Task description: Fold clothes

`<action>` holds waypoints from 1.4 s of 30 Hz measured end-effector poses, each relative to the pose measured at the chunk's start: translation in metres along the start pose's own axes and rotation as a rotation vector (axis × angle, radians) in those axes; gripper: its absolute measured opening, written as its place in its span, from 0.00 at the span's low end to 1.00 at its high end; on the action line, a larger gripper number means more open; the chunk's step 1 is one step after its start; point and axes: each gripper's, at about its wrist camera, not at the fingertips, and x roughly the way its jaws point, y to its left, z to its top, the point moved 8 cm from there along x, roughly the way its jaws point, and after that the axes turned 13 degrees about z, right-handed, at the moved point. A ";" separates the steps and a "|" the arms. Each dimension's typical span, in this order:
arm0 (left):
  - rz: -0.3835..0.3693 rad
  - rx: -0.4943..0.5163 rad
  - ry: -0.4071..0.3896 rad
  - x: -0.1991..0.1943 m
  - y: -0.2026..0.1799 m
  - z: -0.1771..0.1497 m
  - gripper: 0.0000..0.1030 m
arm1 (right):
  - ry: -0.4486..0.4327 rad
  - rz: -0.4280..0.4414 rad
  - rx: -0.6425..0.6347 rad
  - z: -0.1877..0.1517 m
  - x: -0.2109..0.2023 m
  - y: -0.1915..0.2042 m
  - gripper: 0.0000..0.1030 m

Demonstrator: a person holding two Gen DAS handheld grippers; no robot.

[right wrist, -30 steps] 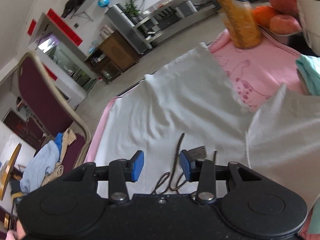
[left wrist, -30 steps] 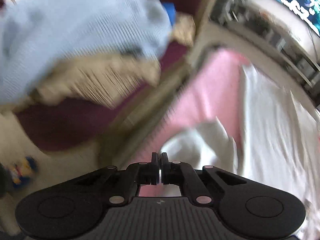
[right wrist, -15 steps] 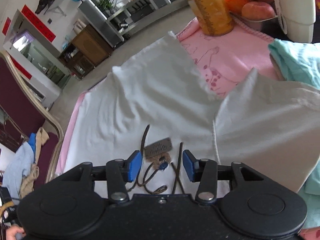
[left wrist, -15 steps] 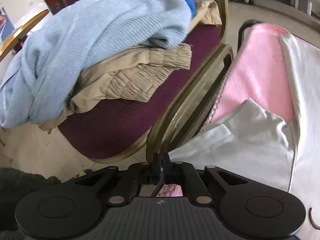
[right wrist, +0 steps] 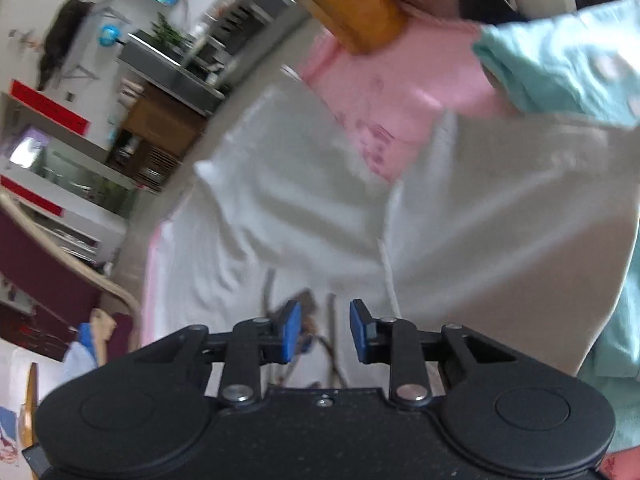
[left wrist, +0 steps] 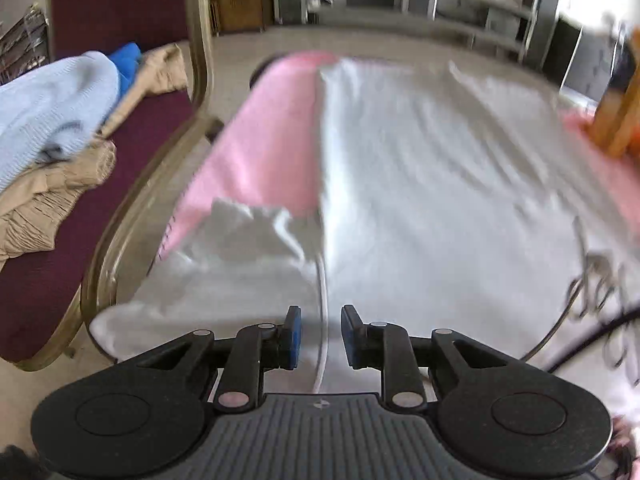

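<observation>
- The white garment (left wrist: 432, 184) lies spread flat over a pink cloth (left wrist: 264, 152) that covers the table, and it fills most of the left wrist view
- The left gripper (left wrist: 320, 338) sits low over the near edge of the garment, its jaws spread with nothing between the blue pads (left wrist: 295, 336); a seam of the white fabric runs straight through the gap
- To the left of that seam, one sleeve (left wrist: 224, 256) lies rumpled and hangs partly off the table edge
- The right gripper (right wrist: 323, 330) hovers just above the same garment (right wrist: 304, 200), jaws parted and empty
- Right in front of its fingertips lie thin brown cords and a small tag (right wrist: 306, 308) on the white fabric; motion blur hides their detail
- A second sleeve (right wrist: 504, 216) fans out to the right in the right wrist view, with a pale teal garment (right wrist: 568, 68) just beyond it on the pink cloth
- An orange container (right wrist: 352, 4) stands at the far end of the table, near the garment's far edge
- Beside the table on the left stands a maroon chair (left wrist: 152, 40) with a brass-coloured frame, heaped with a light blue knit (left wrist: 48, 108) and a beige garment (left wrist: 56, 192)
- Both views are smeared by motion, so fine creases in the cloth cannot be read
</observation>
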 end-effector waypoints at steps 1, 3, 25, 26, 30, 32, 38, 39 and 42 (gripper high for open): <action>0.034 0.005 0.016 0.007 0.003 0.000 0.34 | 0.000 -0.043 0.008 0.000 0.000 -0.007 0.27; 0.039 -0.050 0.046 0.013 0.017 0.004 0.39 | -0.033 -0.149 0.007 0.005 -0.005 -0.021 0.09; -0.067 -0.199 -0.144 0.017 0.016 0.166 0.41 | -0.240 -0.015 -0.394 0.120 0.005 0.117 0.24; -0.061 -0.202 -0.134 0.030 0.012 0.177 0.41 | -0.235 -0.029 -0.405 0.132 0.016 0.115 0.24; -0.022 -0.187 -0.107 0.083 -0.006 0.214 0.42 | -0.244 -0.079 -0.409 0.182 0.064 0.092 0.24; 0.005 -0.162 -0.104 0.107 -0.018 0.229 0.43 | -0.249 -0.107 -0.422 0.205 0.087 0.076 0.24; 0.069 -0.097 -0.098 0.175 -0.049 0.269 0.43 | -0.224 -0.150 -0.433 0.248 0.150 0.044 0.25; 0.064 -0.088 -0.106 0.180 -0.052 0.270 0.43 | -0.216 -0.156 -0.449 0.252 0.160 0.043 0.27; 0.064 -0.064 -0.129 0.184 -0.056 0.271 0.43 | -0.169 -0.178 -0.493 0.254 0.188 0.041 0.31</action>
